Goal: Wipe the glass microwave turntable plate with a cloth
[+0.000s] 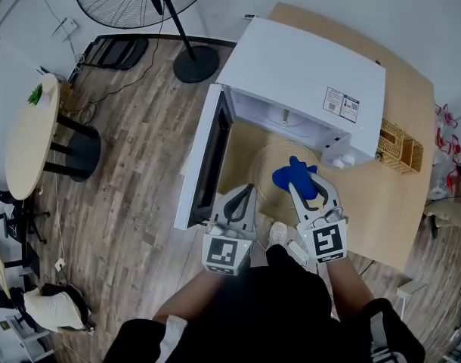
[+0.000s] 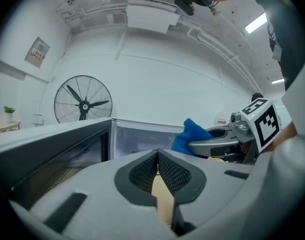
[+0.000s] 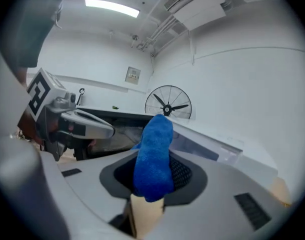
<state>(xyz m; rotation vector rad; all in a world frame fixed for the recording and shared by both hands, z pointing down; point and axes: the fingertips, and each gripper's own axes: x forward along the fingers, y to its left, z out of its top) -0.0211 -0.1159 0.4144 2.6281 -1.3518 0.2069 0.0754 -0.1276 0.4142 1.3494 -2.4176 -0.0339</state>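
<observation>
The glass turntable plate (image 1: 272,165) lies as a pale round disc on the wooden table (image 1: 382,203), in front of the open white microwave (image 1: 306,78). My right gripper (image 1: 304,189) is over the plate's near right part and is shut on a blue cloth (image 1: 294,175). The cloth (image 3: 153,154) stands up from between the jaws. My left gripper (image 1: 248,190) is at the plate's left rim with its jaws shut (image 2: 158,154). I see nothing between them, and the clear glass does not show in that view. The cloth (image 2: 191,135) appears to its right.
The microwave door (image 1: 206,161) hangs open to the left of my left gripper. A wicker basket (image 1: 400,148) sits at the table's right end. On the floor stand a pedestal fan (image 1: 147,2) and a round side table (image 1: 30,131) at the left.
</observation>
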